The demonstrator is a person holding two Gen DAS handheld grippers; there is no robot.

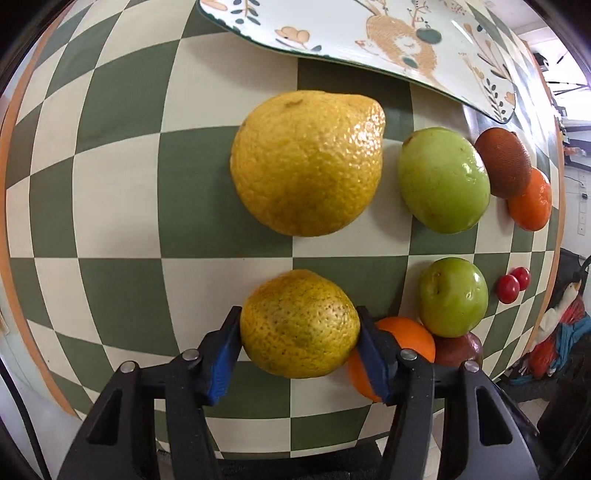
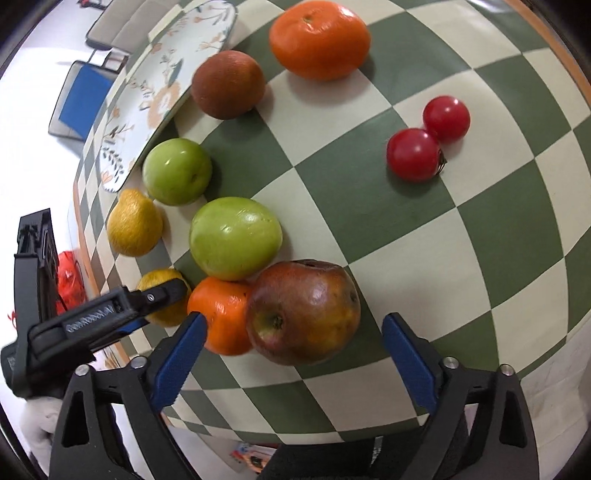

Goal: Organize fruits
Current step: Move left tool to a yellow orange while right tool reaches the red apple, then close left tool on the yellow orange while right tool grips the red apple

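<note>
My left gripper [image 1: 298,320] is shut on a small yellow citrus [image 1: 299,332], with a blue pad pressed on each side of it. In the right wrist view the same gripper [image 2: 122,308] covers most of that citrus [image 2: 162,295]. My right gripper [image 2: 295,354] stands open over a red-brown apple [image 2: 303,312]. Its left pad is close to an orange [image 2: 221,314] that touches the apple, and its right pad is apart from the apple. A flowered plate [image 1: 332,29] lies at the table's far side.
On the chequered table [image 2: 369,206] lie a big yellow citrus [image 1: 306,162], two green fruits [image 2: 177,171] [image 2: 234,238], a brown fruit [image 2: 229,85], a tangerine [image 2: 319,38] and two cherry tomatoes [image 2: 428,140]. The table edge runs just below both grippers.
</note>
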